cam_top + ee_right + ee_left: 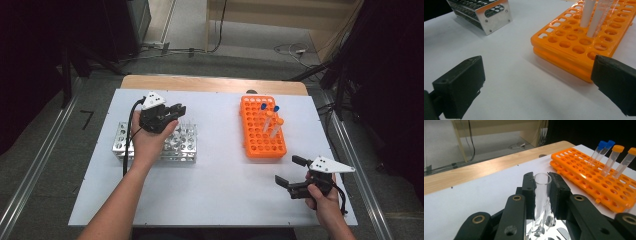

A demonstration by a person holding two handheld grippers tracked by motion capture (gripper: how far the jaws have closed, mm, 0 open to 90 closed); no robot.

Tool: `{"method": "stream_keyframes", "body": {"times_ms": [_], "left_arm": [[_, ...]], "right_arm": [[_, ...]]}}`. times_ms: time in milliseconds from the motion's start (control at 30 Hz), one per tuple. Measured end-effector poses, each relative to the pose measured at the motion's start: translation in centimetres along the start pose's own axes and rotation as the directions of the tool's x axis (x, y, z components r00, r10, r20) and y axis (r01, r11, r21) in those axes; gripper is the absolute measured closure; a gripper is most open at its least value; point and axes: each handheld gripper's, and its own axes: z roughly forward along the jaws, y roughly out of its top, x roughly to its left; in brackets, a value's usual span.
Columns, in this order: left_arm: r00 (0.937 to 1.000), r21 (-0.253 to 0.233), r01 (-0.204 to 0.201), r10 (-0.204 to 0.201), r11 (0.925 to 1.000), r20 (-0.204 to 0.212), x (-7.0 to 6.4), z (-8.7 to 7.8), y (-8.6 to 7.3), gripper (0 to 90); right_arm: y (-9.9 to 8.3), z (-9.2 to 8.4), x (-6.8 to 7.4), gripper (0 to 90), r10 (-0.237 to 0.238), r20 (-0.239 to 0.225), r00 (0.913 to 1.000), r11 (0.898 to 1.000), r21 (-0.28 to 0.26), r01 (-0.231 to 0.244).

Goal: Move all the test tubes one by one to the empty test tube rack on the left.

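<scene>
1. Clear glass test tube (541, 195), uncapped, stands clamped between the left gripper (167, 114) jaws above the metal rack (172, 144) near the counter's (215, 185) left edge.
2. The orange rack (260, 135) toward the right edge holds four capped tubes (610, 157), blue and orange.
3. The right gripper (289, 172) jaws stand wide apart, empty, near the front right corner.
4. No readable writing anywhere.
</scene>
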Motion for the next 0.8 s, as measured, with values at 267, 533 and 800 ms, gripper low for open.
{"method": "stream_keyframes", "body": {"times_ms": [267,533,800], "left_arm": [[0.9991,0.039,-0.026,0.028,0.9989,-0.032,-0.5,0.9,-1.0,76.4],[0.9978,0.069,-0.037,0.041,0.9969,-0.052,-0.9,1.4,-1.9,75.7],[0.9983,0.084,-0.030,0.034,0.9960,-0.047,-1.0,1.3,-2.1,71.1]], "right_arm": [[0.1,0.0,0.1,0.0,0.011,-0.007,0.9999,1.000,-0.005,-0.011],[0.1,0.1,0.1,0.0,0.009,-0.009,0.9999,1.000,-0.003,-0.009],[0.0,0.2,0.1,0.0,0.010,-0.008,0.9999,1.000,0.002,-0.010]]}}
